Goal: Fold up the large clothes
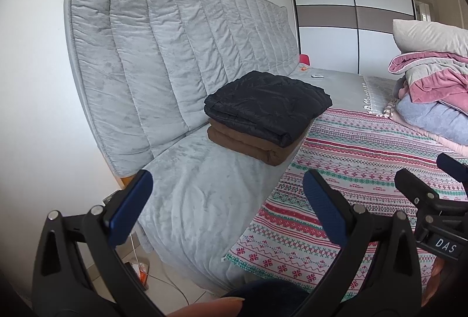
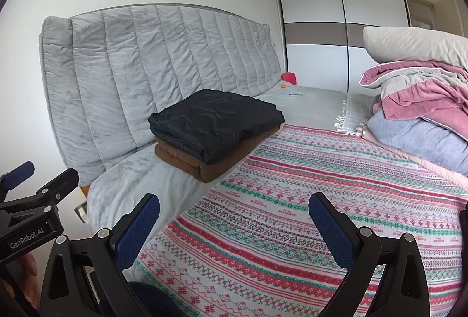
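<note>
A folded black garment [image 1: 267,103] [image 2: 216,122] lies on top of a folded brown one [image 1: 248,146] [image 2: 201,162], stacked on the grey bed near the headboard. My left gripper [image 1: 228,206] is open and holds nothing, hovering over the bed's near edge. My right gripper [image 2: 234,226] is open too, above the patterned blanket [image 2: 321,185] [image 1: 351,159]. Each gripper shows at the edge of the other's view: the right gripper [image 1: 435,176] at the right edge, the left gripper [image 2: 41,173] at the left edge. An unfolded heap of pink, grey and blue clothes [image 2: 421,106] [image 1: 433,94] sits at the right.
A padded grey headboard [image 1: 163,53] [image 2: 146,59] backs the bed against a white wall. A pillow [image 2: 415,45] tops the heap. A sliding wardrobe [image 2: 342,30] stands behind. A red object [image 2: 289,77] and a small remote [image 2: 294,94] lie at the far end. Cables [image 1: 143,270] trail on the floor.
</note>
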